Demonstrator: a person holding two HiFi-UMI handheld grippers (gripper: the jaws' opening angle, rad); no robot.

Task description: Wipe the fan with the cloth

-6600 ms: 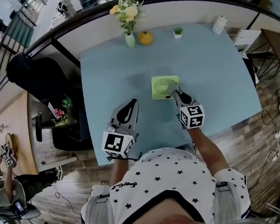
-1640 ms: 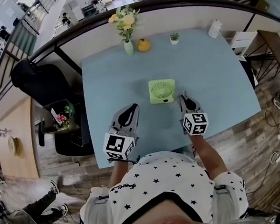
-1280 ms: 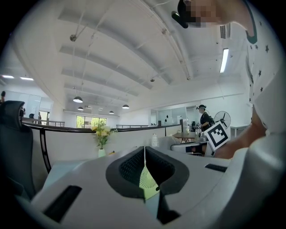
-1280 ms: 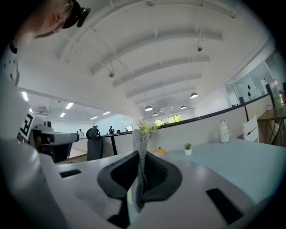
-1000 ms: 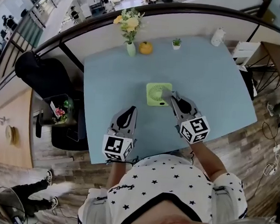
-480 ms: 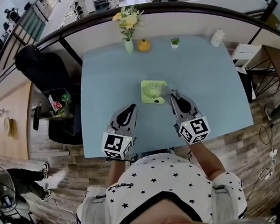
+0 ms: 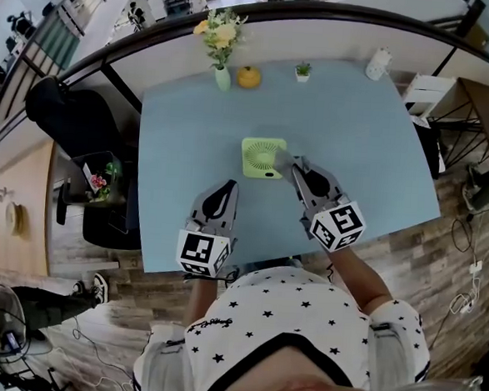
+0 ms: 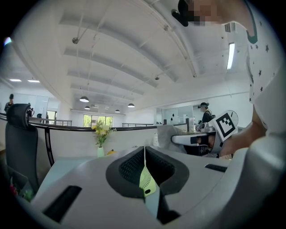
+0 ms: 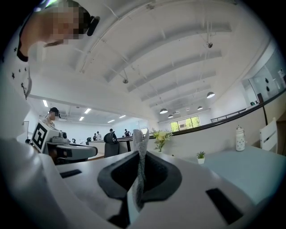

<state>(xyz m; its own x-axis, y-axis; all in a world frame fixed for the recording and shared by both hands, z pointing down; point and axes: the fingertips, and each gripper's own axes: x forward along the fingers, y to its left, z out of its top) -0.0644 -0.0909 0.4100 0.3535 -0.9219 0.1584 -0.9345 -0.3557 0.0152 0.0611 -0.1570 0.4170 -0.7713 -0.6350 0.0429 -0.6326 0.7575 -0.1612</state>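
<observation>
Being held low over the near edge of the light blue bench (image 7: 356, 148), the left hand-held gripper (image 7: 227, 188) is being clenched on nothing, its jaws pressed together. Farther in, a grey cloth (image 9: 139, 174) is being grasped tightly between the jaws of the right hand-held gripper (image 7: 287, 164), and its free end is being held at the right edge of the green fan (image 7: 260, 156), which is resting near the middle of the bench. Beyond the fan, a vase of flowers (image 7: 222, 78), an orange fruit (image 7: 249, 76), a small potted plant (image 7: 302, 71) and a white bottle (image 7: 375, 64) are being borne along the far edge.
</observation>
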